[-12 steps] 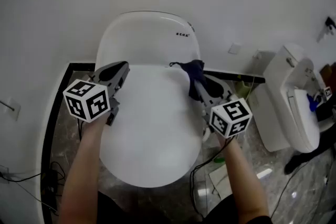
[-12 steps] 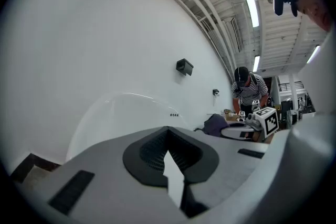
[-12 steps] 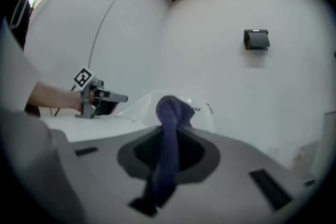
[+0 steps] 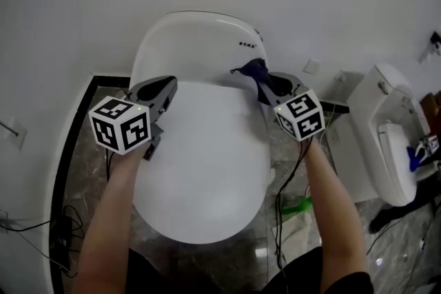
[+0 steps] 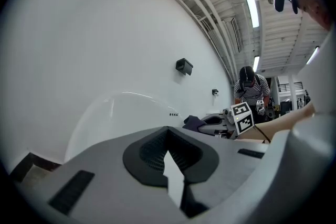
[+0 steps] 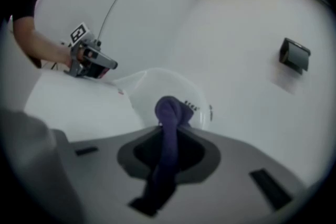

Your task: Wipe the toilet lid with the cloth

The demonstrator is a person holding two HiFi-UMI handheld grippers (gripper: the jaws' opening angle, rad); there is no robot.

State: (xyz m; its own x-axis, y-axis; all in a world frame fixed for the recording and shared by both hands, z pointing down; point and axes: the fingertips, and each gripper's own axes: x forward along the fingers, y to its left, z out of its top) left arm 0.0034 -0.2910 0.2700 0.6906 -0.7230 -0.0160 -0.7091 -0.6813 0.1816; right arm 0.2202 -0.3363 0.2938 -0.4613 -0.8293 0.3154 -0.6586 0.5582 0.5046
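Cloth (image 4: 252, 69) pinched in right hand-held gripper (image 4: 266, 83), over toilet lid (image 4: 207, 169)

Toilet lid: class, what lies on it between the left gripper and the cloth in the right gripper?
Nothing. The head view shows bare white toilet lid between the left gripper and the cloth clamped in the right gripper.
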